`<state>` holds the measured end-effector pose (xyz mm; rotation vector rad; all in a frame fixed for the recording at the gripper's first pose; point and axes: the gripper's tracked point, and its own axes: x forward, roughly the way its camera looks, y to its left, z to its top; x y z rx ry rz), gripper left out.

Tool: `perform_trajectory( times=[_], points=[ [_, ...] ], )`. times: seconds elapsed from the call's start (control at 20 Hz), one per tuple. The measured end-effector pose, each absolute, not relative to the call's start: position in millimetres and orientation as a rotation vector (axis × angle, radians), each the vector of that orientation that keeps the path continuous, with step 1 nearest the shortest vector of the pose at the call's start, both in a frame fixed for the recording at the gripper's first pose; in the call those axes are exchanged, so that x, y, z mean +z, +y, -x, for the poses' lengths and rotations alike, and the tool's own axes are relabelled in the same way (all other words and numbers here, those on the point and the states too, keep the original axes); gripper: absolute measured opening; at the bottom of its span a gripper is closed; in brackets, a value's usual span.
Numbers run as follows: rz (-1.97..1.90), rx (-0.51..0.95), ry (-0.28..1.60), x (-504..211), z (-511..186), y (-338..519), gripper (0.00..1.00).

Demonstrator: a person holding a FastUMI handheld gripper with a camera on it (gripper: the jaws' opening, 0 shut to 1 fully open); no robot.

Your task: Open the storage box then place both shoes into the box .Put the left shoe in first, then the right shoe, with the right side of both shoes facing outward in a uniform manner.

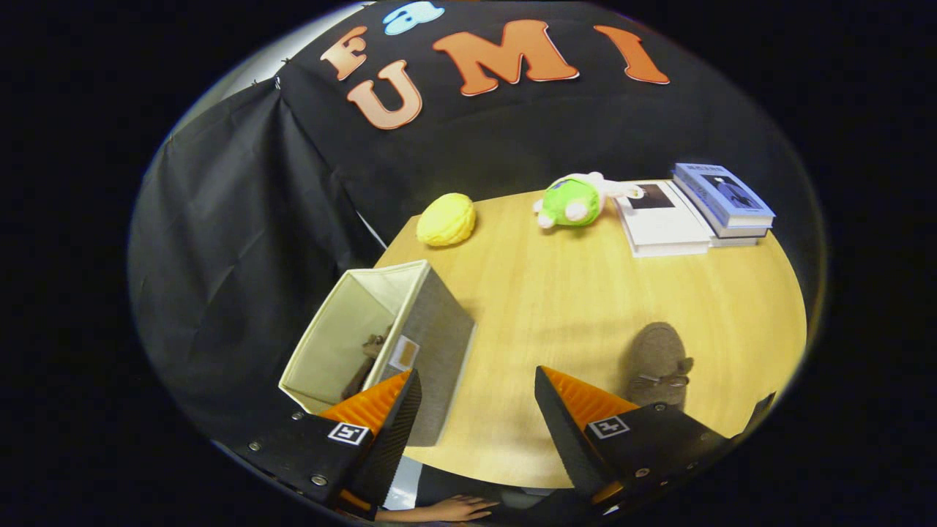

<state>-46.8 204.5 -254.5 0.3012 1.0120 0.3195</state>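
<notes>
An open grey fabric storage box (432,329) with a cream lining stands at the table's left edge, just ahead of my left finger. One brown shoe (370,355) lies inside it, partly hidden by the box wall. A second brown shoe (659,362) with a lace bow rests on the table just beyond my right finger. My gripper (476,391) hangs above the table's near edge, open, with only bare wood between its fingers.
At the far side of the wooden table (564,293) lie a yellow plush ball (446,218), a green and white plush toy (575,201) and a stack of books (695,208). A person's hand (457,507) shows below the table's near edge.
</notes>
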Motion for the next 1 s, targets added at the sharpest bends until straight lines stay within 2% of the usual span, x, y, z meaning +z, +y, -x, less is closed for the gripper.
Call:
perform_trajectory(
  times=[0.2,0.5,1.0],
  points=[
    [-0.218,0.19,1.017,-282.3,52.3,137.7,0.93],
    [-0.078,0.1,1.033,-314.7,68.7,78.5,0.93],
    [-0.042,0.007,1.153,-373.6,89.4,38.7,0.84]
  ],
)
